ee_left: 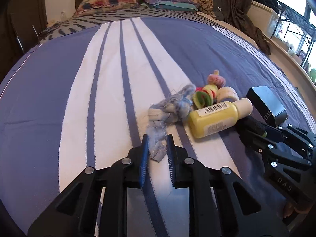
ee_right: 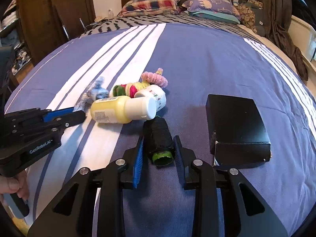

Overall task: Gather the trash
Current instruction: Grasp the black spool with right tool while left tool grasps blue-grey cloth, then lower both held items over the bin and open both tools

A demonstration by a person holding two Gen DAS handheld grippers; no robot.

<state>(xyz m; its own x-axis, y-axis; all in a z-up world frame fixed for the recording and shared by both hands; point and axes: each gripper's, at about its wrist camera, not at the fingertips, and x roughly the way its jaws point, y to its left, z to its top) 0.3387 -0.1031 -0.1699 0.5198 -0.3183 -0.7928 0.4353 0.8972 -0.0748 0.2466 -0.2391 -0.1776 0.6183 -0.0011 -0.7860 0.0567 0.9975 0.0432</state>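
Trash lies clustered on the bed. Left gripper pinches the blue rag; right gripper clamps the black spool, yellow bottle at its ten o'clock, black box at two o'clock.

You see a frayed pale-blue cloth scrap lying crumpled on the bedspread's white stripe, a black-wrapped spool with a green core on its side just beside the toppled yellow bottle.
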